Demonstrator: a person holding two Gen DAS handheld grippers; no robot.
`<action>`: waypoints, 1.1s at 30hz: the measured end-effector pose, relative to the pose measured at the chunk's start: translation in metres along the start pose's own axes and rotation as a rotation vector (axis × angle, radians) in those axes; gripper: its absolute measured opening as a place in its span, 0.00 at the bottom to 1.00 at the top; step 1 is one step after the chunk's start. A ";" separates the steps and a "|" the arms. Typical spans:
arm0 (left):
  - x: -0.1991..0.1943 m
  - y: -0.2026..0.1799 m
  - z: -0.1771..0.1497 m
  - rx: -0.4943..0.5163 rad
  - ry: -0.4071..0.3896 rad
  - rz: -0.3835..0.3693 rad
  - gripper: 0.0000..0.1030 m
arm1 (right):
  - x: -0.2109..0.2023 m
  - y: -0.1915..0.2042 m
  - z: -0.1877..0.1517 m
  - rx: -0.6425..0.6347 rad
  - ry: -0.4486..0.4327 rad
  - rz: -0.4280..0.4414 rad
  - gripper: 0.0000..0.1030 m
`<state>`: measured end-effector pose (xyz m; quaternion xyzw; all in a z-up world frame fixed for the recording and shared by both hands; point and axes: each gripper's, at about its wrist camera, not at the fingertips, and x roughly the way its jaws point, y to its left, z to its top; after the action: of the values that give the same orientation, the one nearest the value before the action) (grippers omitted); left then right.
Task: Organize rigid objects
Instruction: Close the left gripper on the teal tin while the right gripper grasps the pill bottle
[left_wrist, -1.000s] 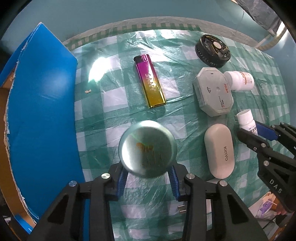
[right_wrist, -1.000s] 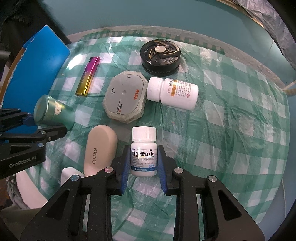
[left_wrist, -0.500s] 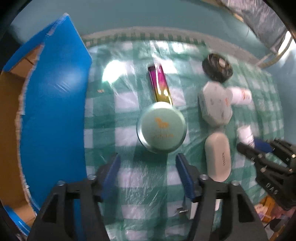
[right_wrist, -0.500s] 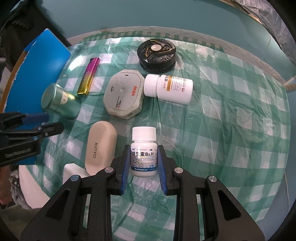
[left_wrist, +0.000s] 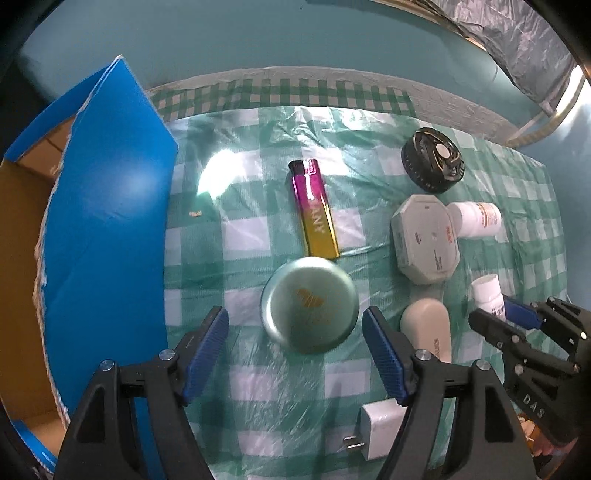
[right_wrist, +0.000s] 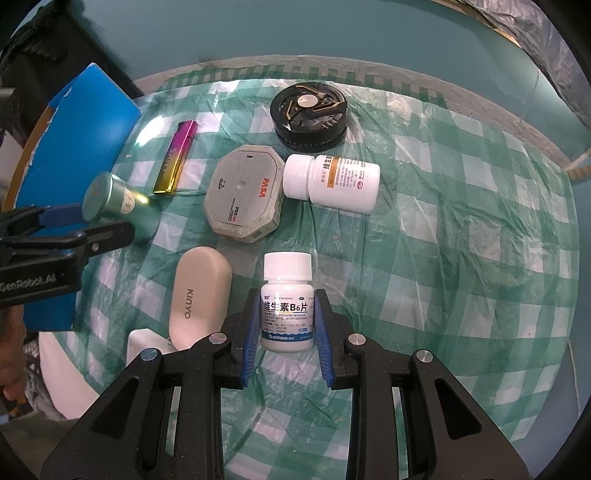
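I am watching my left gripper (left_wrist: 295, 325) hanging over the green tin (left_wrist: 309, 304); its jaws have just been opening and are standing spread, clear of the tin, which is sitting upright on the checked tablecloth (left_wrist: 258, 184) just below the lighter (left_wrist: 314, 214). My right gripper (right_wrist: 284, 328) is pinching the upright white pill bottle (right_wrist: 287, 302) beside the beige case (right_wrist: 199, 295).

Both wrist views look steeply down, close above the same checked tablecloth (left_wrist: 258, 369), sharing its objects.
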<state>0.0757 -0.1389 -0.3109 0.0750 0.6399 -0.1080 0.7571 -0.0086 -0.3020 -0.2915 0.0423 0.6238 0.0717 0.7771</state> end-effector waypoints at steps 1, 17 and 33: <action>-0.002 0.001 -0.002 0.000 -0.002 0.000 0.74 | 0.000 0.001 0.001 -0.003 -0.001 -0.003 0.26; 0.009 0.002 0.007 -0.022 0.013 -0.002 0.48 | 0.001 0.005 0.007 -0.008 0.005 -0.010 0.26; -0.005 0.008 -0.010 0.024 -0.026 0.024 0.43 | -0.004 0.005 0.006 0.026 -0.021 -0.006 0.26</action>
<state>0.0672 -0.1288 -0.3078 0.0903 0.6276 -0.1076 0.7658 -0.0042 -0.2974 -0.2853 0.0512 0.6165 0.0605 0.7834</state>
